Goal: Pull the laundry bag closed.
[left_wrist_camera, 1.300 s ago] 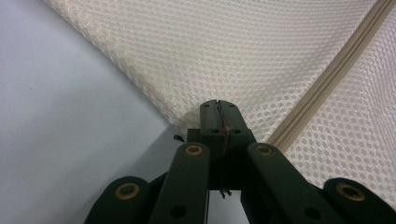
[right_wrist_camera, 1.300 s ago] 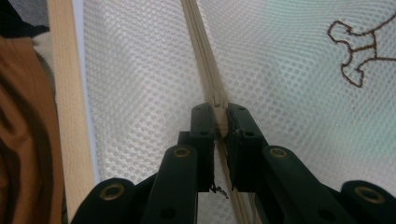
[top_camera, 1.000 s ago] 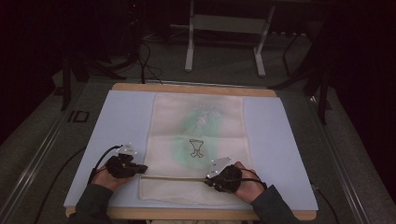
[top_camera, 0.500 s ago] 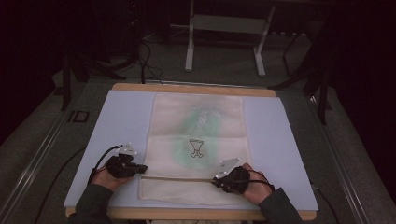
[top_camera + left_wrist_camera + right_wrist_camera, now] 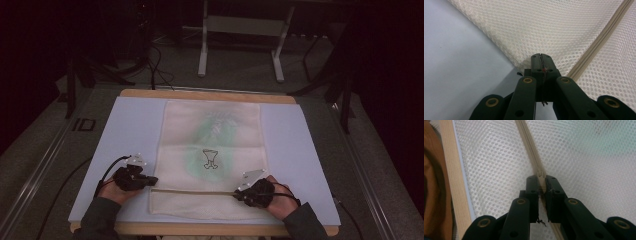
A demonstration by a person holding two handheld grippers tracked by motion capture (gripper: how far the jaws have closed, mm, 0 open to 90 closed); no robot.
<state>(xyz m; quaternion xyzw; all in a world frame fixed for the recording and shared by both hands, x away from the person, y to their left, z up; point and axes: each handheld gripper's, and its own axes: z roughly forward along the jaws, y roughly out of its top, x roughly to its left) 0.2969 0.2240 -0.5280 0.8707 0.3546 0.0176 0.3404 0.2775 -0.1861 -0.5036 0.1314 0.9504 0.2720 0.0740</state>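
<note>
A cream mesh bag (image 5: 210, 145) lies flat on the pale blue mat (image 5: 125, 135), with something green showing faintly through it. Its zipper (image 5: 195, 191) runs across the near end. At the bag's left edge, close to the zipper's end, my left gripper (image 5: 153, 181) is shut on the mesh; in the left gripper view its jaws (image 5: 540, 58) pinch the bag's edge (image 5: 524, 65) beside the zipper (image 5: 599, 42). My right gripper (image 5: 235, 195) sits on the zipper line, right of centre. The right gripper view has it (image 5: 541, 180) shut on the zipper pull (image 5: 540, 173).
The wooden table edge (image 5: 210, 229) runs close behind both hands and appears in the right gripper view (image 5: 451, 170). A black outline figure (image 5: 210, 158) is printed mid-bag. Metal stand legs (image 5: 202, 55) and cables (image 5: 155, 70) lie on the floor beyond the table.
My right hand and gripper have slid to the right along the zipper line. The left gripper has stayed on the bag's left edge.
</note>
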